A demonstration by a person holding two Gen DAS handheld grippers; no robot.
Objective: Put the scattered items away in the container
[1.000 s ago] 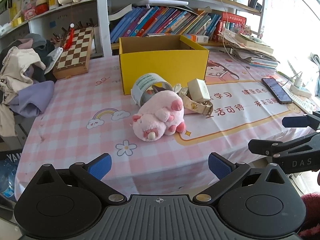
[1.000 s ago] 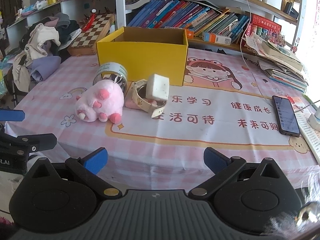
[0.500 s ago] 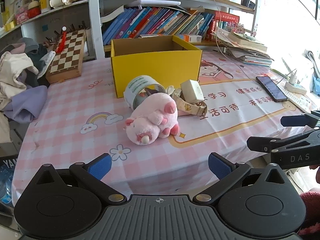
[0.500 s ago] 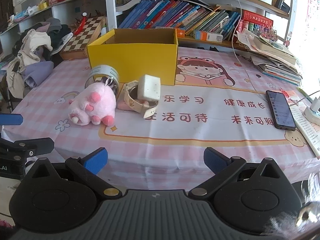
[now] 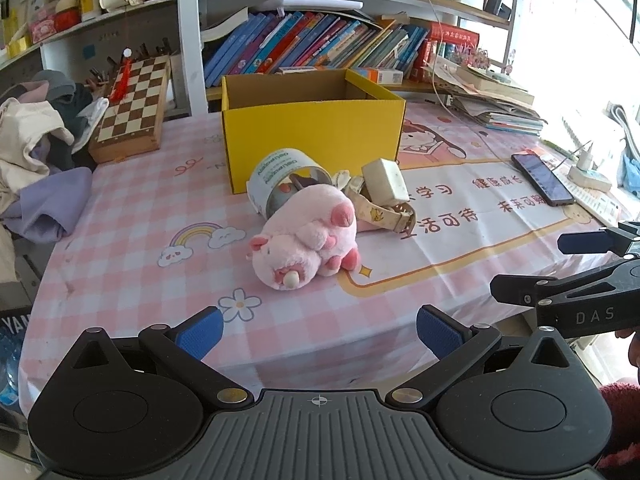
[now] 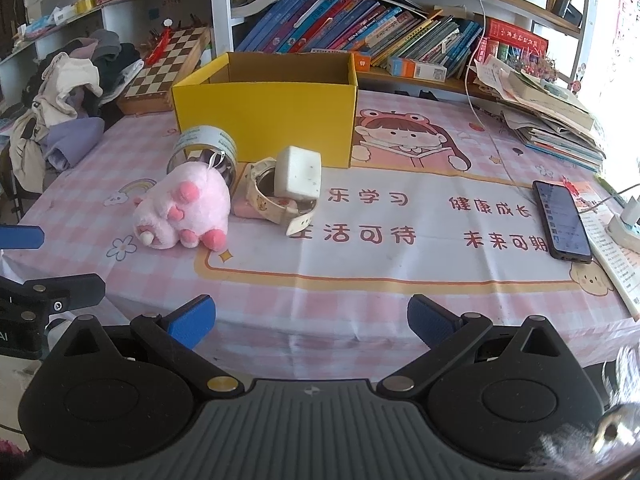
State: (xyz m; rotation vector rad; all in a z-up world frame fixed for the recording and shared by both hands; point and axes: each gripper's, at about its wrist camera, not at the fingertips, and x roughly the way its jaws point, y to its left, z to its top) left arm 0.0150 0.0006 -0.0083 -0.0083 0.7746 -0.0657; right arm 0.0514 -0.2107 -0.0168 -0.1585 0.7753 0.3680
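An open yellow cardboard box (image 5: 312, 140) (image 6: 264, 120) stands on the pink checked table. In front of it lie a pink plush pig (image 5: 308, 236) (image 6: 184, 208), a tipped jar with a white label (image 5: 280, 180) (image 6: 204, 148), a white cube-shaped block (image 5: 386, 180) (image 6: 300, 172) and a cream watch strap (image 5: 384, 212) (image 6: 276, 208). My left gripper (image 5: 318, 330) is open and empty at the table's near edge. My right gripper (image 6: 310, 320) is open and empty, also at the near edge; it shows in the left wrist view (image 5: 560, 268).
A black phone (image 6: 562, 220) (image 5: 542, 180) lies at the right near a white power strip (image 6: 628, 228). A chessboard (image 5: 132, 108) and a pile of clothes (image 5: 36, 152) sit at the left. Bookshelves (image 6: 360, 28) and stacked papers (image 6: 552, 120) stand behind.
Both grippers have drawn back and risen a little, so the table items sit slightly farther and lower in view. Nothing on the table has moved.
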